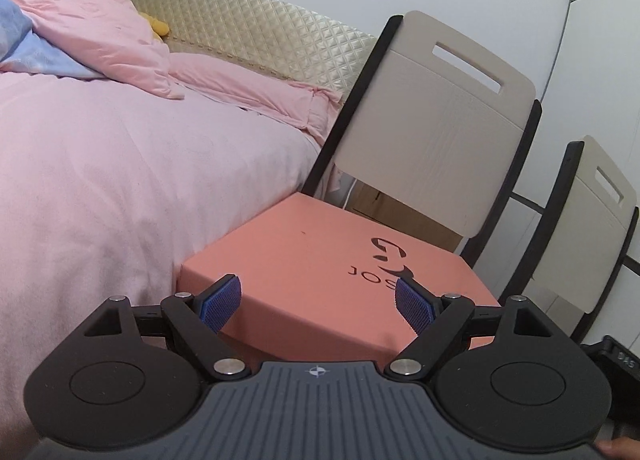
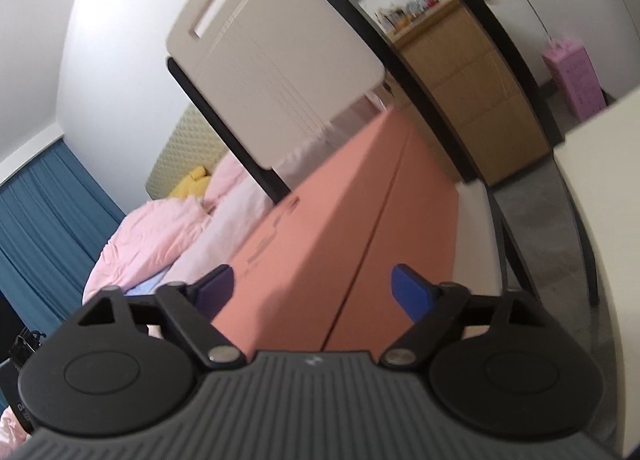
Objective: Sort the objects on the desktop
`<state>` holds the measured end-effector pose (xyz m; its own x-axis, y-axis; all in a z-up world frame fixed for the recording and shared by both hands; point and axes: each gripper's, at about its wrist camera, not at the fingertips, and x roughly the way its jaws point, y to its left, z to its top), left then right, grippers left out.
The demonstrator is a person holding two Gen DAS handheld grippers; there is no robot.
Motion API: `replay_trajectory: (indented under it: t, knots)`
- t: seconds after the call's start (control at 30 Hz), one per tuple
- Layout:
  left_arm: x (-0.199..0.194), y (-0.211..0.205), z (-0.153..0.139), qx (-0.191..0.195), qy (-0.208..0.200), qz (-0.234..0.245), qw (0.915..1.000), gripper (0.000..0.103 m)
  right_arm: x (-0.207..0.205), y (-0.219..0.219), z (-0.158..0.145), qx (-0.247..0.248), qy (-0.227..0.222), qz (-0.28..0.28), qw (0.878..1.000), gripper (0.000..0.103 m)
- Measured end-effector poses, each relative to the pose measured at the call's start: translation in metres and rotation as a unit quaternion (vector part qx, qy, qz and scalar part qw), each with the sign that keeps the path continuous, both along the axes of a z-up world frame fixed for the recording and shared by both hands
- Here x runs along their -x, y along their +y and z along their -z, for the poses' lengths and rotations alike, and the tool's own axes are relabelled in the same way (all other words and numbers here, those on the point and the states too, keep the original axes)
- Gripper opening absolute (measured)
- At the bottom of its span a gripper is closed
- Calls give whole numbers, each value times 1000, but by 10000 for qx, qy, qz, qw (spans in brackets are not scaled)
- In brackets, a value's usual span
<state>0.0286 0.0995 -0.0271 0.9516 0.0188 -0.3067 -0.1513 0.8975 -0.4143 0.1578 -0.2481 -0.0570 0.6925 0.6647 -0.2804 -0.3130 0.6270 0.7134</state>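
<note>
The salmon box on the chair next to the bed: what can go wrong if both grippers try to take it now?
1. The salmon box looks wider than the gap of the open left gripper, so its pads may slide off a corner.
2. The right gripper is open and rolled over the box edge, in a blurred view; a pinch there could tip the box.
3. The box lies close to the pink bed and the chair back; pushing may jam it.

Both grippers open, empty.
Left gripper [image 1: 318,302] and right gripper [image 2: 312,292] each angle slightly downward, jaws spread wide.
</note>
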Motion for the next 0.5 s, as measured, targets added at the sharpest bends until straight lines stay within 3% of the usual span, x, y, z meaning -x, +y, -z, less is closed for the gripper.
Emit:
replay_trajectory:
  t: [0.13, 0.17, 0.33, 0.4, 0.5]
  knots:
    - [-3, -1, 5, -15, 122, 45, 9999, 87, -1, 4, 8, -230, 289, -121, 9992, 74]
    - [-4, -1, 5, -8, 147, 63, 9999, 87, -1, 4, 9, -317, 332, -157, 9988, 68]
    - [-8, -6, 9, -73, 337, 251, 9991, 87, 3, 3, 5, -328, 287, -132, 9990, 59]
    - [-10, -11, 10, -198, 417, 345, 9983, 87, 4, -1, 4, -414, 245, -90, 9988, 48]
    - [-10, -26, 10, -647, 416, 425, 9961, 88, 3, -9, 5, -595, 345, -105, 9976, 44]
